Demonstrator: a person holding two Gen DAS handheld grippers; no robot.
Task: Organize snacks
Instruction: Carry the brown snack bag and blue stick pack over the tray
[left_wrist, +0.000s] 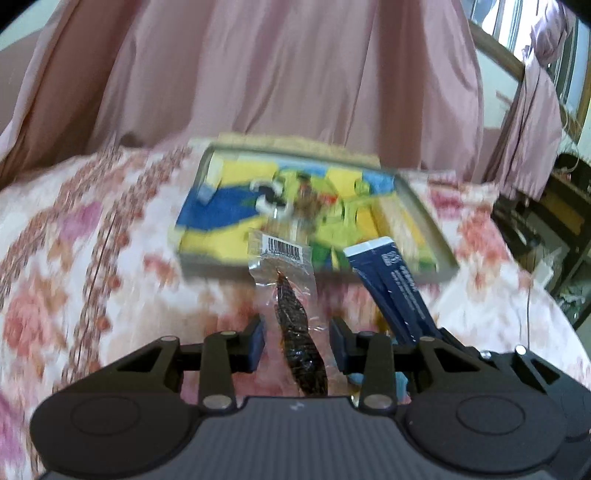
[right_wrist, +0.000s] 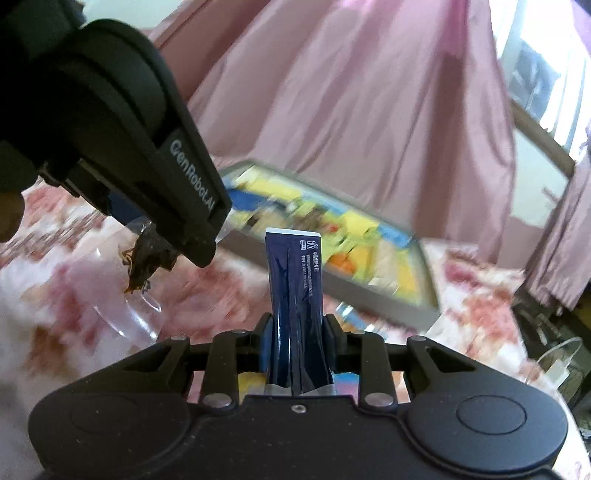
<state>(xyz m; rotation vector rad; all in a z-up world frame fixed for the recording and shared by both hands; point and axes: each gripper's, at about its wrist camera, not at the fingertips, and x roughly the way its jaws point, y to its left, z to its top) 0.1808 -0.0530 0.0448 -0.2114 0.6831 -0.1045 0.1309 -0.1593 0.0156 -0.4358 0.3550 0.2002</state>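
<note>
**Holding two snack packets above a flowered cloth**

Looking along the left gripper (left_wrist: 297, 338), we see a clear packet (left_wrist: 286, 291) with a dark dried snack inside and a barcode label at its far end. Its near end runs under the gripper body and is hidden. The pads stand well apart on either side of it, and we cannot tell whether they press on the plastic. In the right wrist view the left gripper (right_wrist: 184, 240) enters from the upper left, and the packet (right_wrist: 142, 267) hangs from its tip, clear of the cloth.

The right gripper (right_wrist: 297, 332) is clenched on a dark blue sachet (right_wrist: 297, 291), which stands up between the jaws. Its white-edged top is free; its lower end is cut off by the gripper body. The same sachet (left_wrist: 391, 288) appears at the right of the left wrist view.

Beyond both lies a shallow tray (left_wrist: 430, 229) filled with yellow, blue and green packs, blurred past reading. It rests on the flowered cloth (left_wrist: 92, 258), with a pink curtain (left_wrist: 277, 66) behind. Dim shelving (left_wrist: 554, 214) at the right edge is hard to make out.
</note>
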